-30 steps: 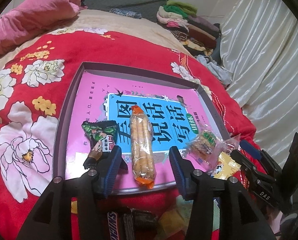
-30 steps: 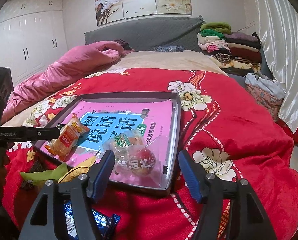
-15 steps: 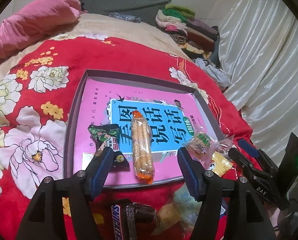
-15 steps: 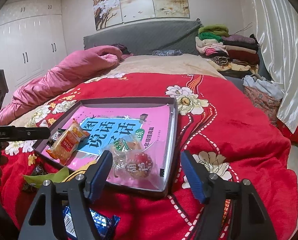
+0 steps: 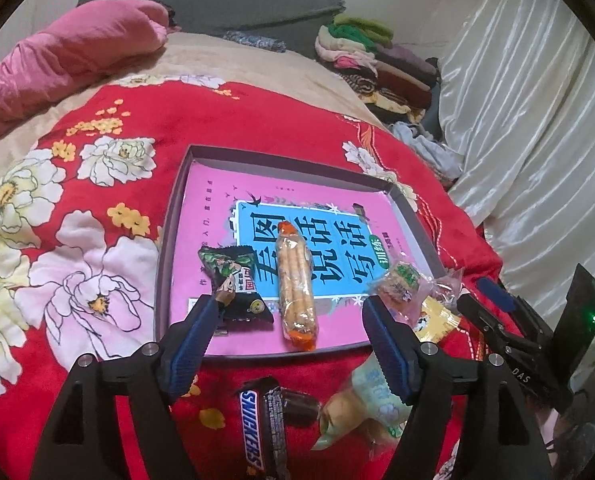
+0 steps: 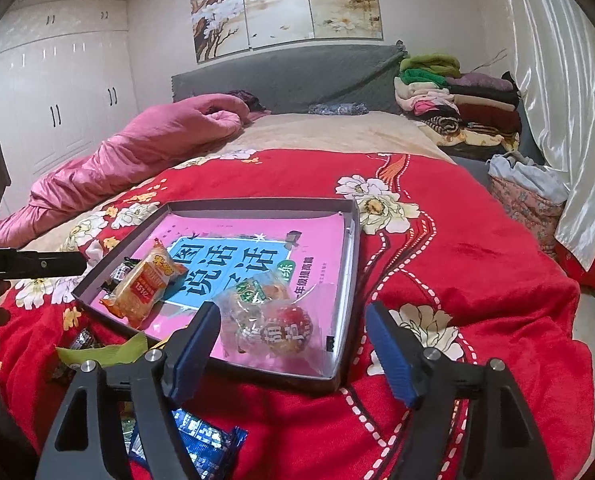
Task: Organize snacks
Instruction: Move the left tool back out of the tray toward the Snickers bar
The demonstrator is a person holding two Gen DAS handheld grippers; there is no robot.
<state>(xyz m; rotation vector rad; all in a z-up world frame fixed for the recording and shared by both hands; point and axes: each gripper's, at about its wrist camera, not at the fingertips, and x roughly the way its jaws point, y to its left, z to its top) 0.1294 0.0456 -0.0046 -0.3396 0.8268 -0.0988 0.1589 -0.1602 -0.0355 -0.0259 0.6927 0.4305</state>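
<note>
A shallow grey tray [image 5: 281,354] with a pink and blue book cover inside lies on the red floral blanket. In it lie a dark green snack pack [image 5: 233,276], a long orange biscuit pack [image 5: 295,284] and clear-wrapped sweets [image 5: 401,286]. My left gripper [image 5: 289,344] is open and empty above the tray's near edge. A Snickers bar [image 5: 263,420] and a pale green packet [image 5: 371,400] lie on the blanket below it. My right gripper [image 6: 293,344] is open and empty near the tray corner [image 6: 337,380], over a red-printed clear pack [image 6: 281,328]. A blue packet [image 6: 201,436] lies beneath it.
A pink quilt [image 6: 149,148] lies at the bed's left. Folded clothes [image 6: 457,100] are stacked at the far right by white curtains [image 5: 537,120]. A yellow packet [image 5: 435,318] lies beside the tray. The other gripper shows at the right edge of the left wrist view [image 5: 509,332].
My left gripper has pulled back from the tray and opened wider, which brings the Snickers bar and pale green packet into view. My right gripper has barely moved.
</note>
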